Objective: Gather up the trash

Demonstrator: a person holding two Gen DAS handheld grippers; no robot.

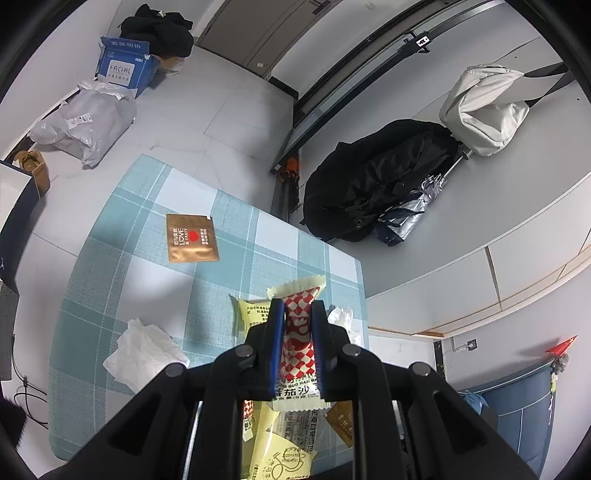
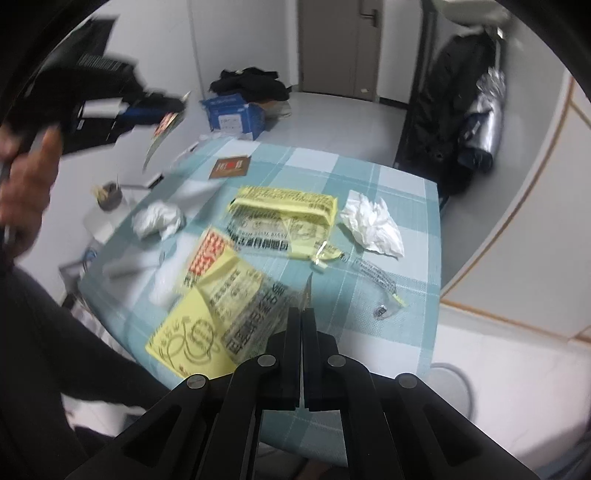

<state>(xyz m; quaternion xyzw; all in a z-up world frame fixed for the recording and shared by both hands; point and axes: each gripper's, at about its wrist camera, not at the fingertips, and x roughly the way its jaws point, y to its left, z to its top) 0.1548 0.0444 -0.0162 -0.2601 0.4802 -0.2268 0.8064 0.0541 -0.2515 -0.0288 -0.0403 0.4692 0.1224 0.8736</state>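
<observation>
My left gripper [image 1: 298,310] is shut on a red-and-white checked snack wrapper [image 1: 299,332], held up over the teal check tablecloth [image 1: 122,258]. From the right wrist view, the same left gripper [image 2: 159,107] hangs blurred at the upper left with a person's hand [image 2: 26,177] behind it. My right gripper [image 2: 302,314] is shut on the edge of a yellow and clear printed wrapper [image 2: 207,321], a thin sliver poking up between its fingers. On the cloth lie another yellow wrapper [image 2: 284,206], two crumpled tissues [image 2: 373,221] [image 2: 159,219] and a brown sachet [image 2: 231,168].
A clear plastic strip [image 2: 380,284] and a grey tube [image 2: 129,267] also lie on the cloth. On the floor beyond the table stand a blue box [image 1: 123,66], black clothes [image 1: 159,29] and a plastic bag [image 1: 85,122]. A black bag [image 1: 373,181] and a white bag [image 1: 484,107] rest on a grey surface.
</observation>
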